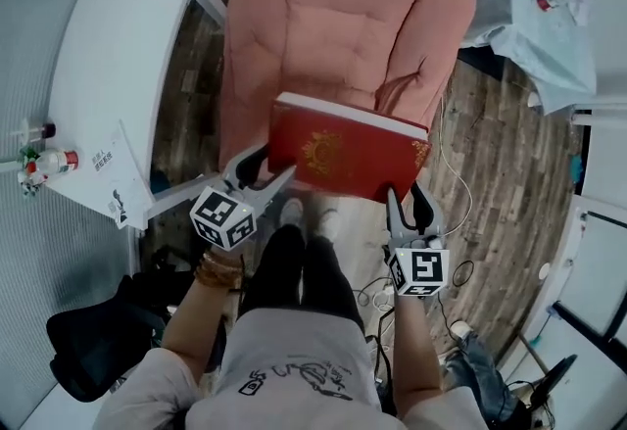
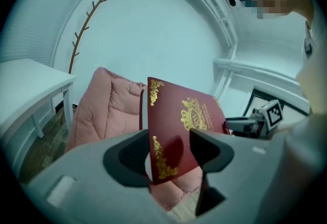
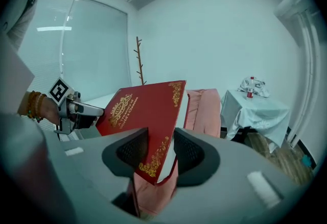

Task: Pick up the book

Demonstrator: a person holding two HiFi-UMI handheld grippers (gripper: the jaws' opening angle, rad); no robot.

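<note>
Red hardcover book (image 1: pixel 348 152) is being pinched by left gripper (image 1: pixel 272 171) and right gripper (image 1: pixel 407 198). Gilt lettering is showing only in gripper views.

Floor: dark wood planks (image 1: pixel 495 164)
Chair: big pink padded armchair (image 1: pixel 343 17), dead centre
Left of it, head view: white table (image 1: pixel 118 66)
Right of it: small table under a pale cloth (image 1: pixel 544 36)
Walls: plain white (image 2: pixel 153 29), branchy coat stand (image 3: pixel 139 59) against one
Window: large glass pane (image 3: pixel 92 49), bright strip showing in it
Light: cool, even
</note>
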